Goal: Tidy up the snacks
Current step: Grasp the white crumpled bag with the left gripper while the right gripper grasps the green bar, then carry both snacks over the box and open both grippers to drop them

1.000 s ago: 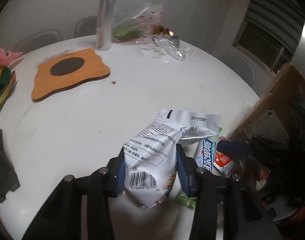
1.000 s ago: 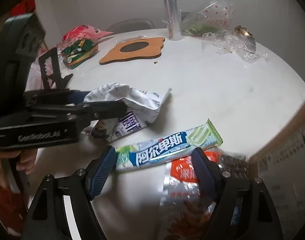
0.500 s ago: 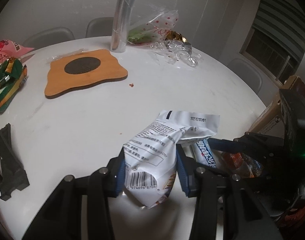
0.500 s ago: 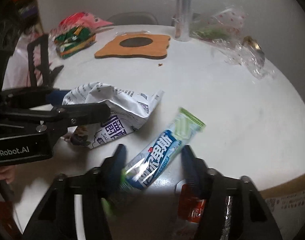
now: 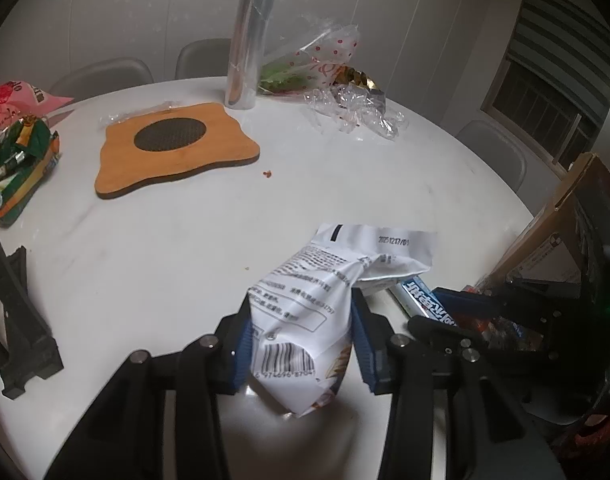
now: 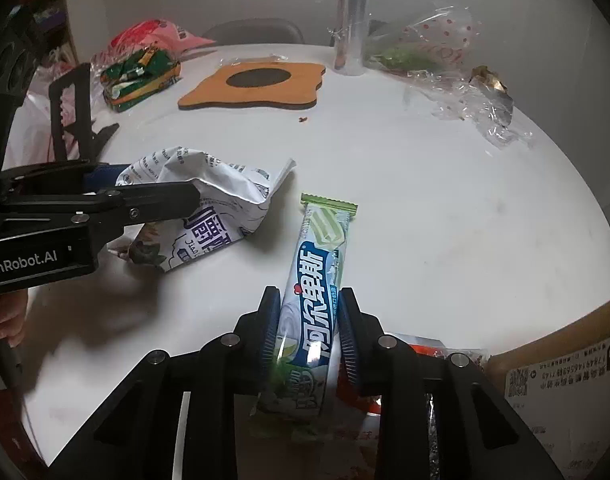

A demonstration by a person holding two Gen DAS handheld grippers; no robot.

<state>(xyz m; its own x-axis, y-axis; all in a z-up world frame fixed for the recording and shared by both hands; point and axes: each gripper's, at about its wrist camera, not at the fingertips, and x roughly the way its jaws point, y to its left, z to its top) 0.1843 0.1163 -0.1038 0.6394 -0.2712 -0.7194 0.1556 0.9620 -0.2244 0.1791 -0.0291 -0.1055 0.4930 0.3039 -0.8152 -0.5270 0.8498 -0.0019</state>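
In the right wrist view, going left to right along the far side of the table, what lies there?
Pink bag → green snack packs → wooden trivet → clear roll → dotted cellophane bag → crumpled clear wrap.

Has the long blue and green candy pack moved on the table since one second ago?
Yes. The candy pack lay crosswise then; now it points away toward the wooden mat, clamped in the right gripper.

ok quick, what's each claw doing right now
left claw: closed on the white snack bag
right claw: closed on the blue-green candy stick pack
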